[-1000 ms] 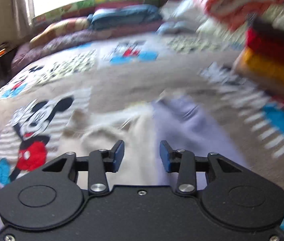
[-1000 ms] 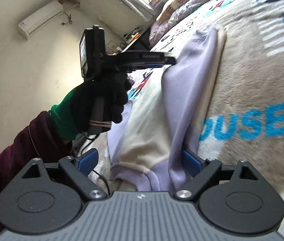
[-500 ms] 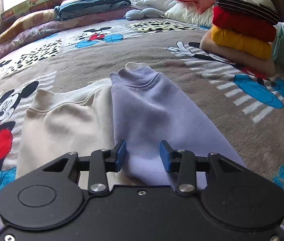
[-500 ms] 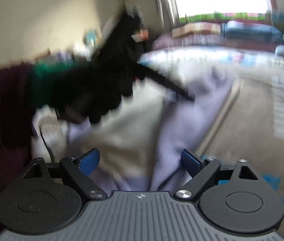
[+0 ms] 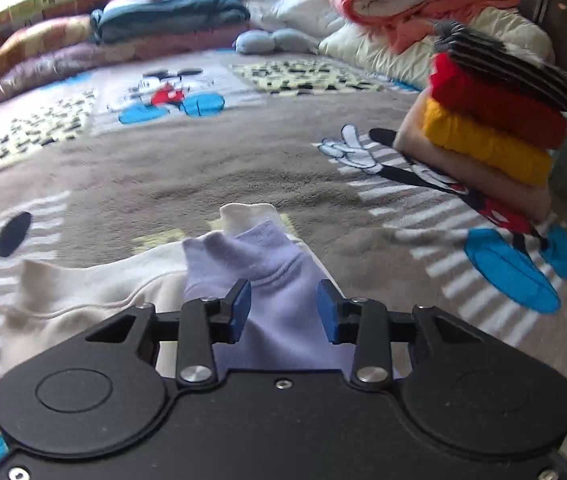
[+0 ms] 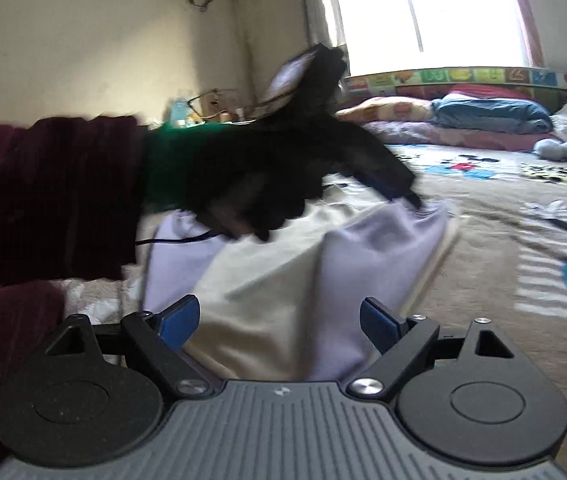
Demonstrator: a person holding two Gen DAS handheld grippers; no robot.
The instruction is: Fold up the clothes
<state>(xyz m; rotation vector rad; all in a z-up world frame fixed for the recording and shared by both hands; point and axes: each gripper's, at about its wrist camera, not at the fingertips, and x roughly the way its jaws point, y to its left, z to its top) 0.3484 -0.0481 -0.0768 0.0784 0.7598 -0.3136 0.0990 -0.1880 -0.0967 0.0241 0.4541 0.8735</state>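
Four folded garments (image 5: 495,120) already stacked toward the right edge of the bed (image 5: 203,168): striped on top, then red, yellow, pale peach. Judged done.

Item in hand: cream-and-lilac sweatshirt (image 6: 283,280), lying flat on the cartoon-print blanket near the bed's near edge. One lilac sleeve (image 5: 259,264) is laid lengthwise over the cream body, its cuff pointing up the bed; a second cuff end, cream-white, pokes out just beyond it. So the sleeve fold looks roughly in place; the body still wants folding over, then transfer to the stack. My estimate: this garment about half done.

Fingers:
- left gripper (image 5: 283,310): narrow gap, blue pads either side of the lilac sleeve near the cuff, not visibly pressing on it. Nothing held, as far as I can see. In the right view its tips sit at the cuff end; that view is blurred, so contact uncertain.
- right gripper (image 6: 279,322): fingers wide, over the lower part of the sweatshirt, cloth below, nothing clamped.

Change against half a second ago: left view has advanced along the sleeve, cuff now much closer to the pads. Against a second ago: right view has rolled, and the bed now sits level in it instead of tilted. Sleeve lies as before.
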